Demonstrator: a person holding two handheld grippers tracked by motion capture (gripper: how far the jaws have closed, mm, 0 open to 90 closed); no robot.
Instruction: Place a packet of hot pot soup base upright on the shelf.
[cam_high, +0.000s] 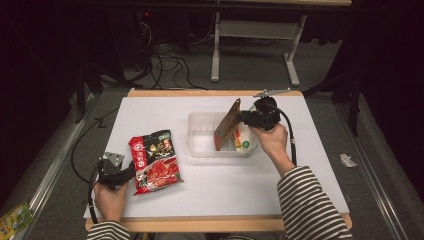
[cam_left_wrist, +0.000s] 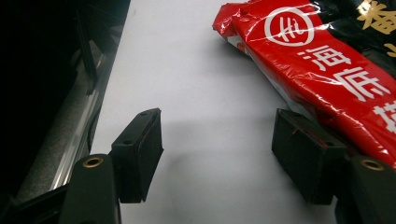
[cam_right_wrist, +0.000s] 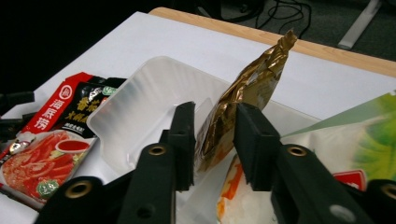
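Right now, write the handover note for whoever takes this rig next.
Right gripper: over the clear tub, jaws part open around the gold pouch, which stands on edge in the tub; the pads look just clear of it.
Left gripper: open, resting on the white table, one jaw against the red packet.
Done: gold pouch and a white-and-green bag are in the tub.
Left: free the right gripper from the pouch, then probably pick up the red packet and put it in the tub as well.
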